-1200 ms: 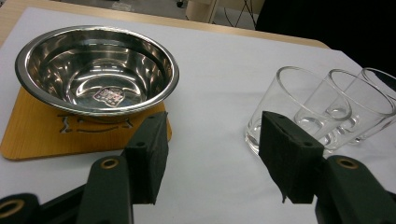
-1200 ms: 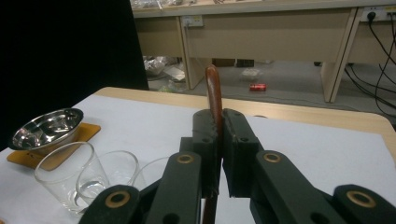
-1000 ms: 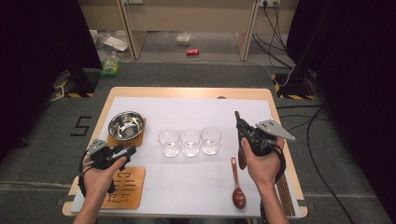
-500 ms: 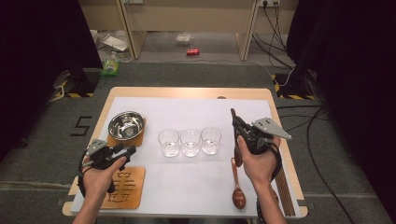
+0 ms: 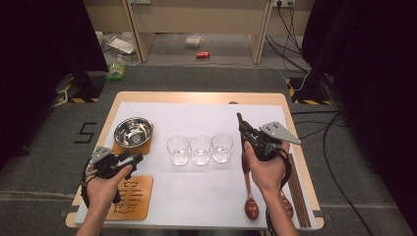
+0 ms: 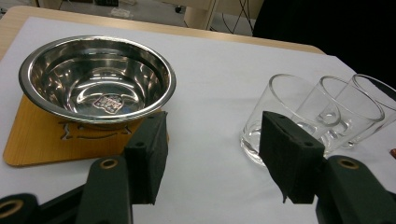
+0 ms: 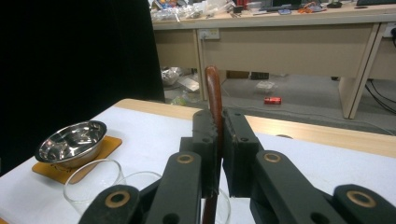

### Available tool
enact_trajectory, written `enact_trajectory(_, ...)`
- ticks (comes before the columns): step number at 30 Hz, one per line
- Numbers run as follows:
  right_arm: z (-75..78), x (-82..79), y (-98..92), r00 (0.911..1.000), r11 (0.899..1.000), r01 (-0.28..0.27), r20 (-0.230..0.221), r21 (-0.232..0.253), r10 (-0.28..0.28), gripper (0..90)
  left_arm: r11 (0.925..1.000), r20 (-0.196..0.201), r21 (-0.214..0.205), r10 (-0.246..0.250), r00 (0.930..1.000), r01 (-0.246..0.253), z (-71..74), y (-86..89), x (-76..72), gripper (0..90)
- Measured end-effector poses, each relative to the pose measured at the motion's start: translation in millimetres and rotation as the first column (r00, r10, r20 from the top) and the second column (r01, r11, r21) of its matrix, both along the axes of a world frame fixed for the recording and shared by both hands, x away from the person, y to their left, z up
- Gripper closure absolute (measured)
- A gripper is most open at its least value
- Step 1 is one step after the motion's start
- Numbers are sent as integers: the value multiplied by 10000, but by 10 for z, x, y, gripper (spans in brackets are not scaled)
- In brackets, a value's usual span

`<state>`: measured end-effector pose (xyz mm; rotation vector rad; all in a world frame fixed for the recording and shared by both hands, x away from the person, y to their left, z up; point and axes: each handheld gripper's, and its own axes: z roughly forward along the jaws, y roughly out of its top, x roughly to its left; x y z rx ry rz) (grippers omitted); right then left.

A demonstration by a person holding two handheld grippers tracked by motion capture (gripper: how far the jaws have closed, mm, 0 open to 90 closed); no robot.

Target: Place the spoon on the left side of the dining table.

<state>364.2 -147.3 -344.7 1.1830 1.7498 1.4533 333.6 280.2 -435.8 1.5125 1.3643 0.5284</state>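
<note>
Spoon (image 7: 214, 95): in right gripper view the jaws cover its middle; lower end cut by bottom edge. In high view the hand (image 5: 268, 167) hides the handle's mid part.

Second spoon (image 5: 285, 200): mostly behind the right wrist.

Third glass (image 6: 373, 100): cut by the right edge in left gripper view; first glass (image 6: 275, 112) partly behind a jaw.

Glasses (image 7: 93, 184) in right gripper view: cut at bottom, partly behind the gripper.

Floor litter (image 5: 118, 46): too small to identify.

Glossy wooden spoon (image 7: 214, 93), shiny steel bowl (image 6: 97, 79)
</note>
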Motion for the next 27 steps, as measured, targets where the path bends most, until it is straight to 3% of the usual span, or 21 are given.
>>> enact_trajectory(27,37,36,283,9978,9980,-605,287,166,600,846,10000,92,-33,-40,9999,41,30,-4,-13,415)
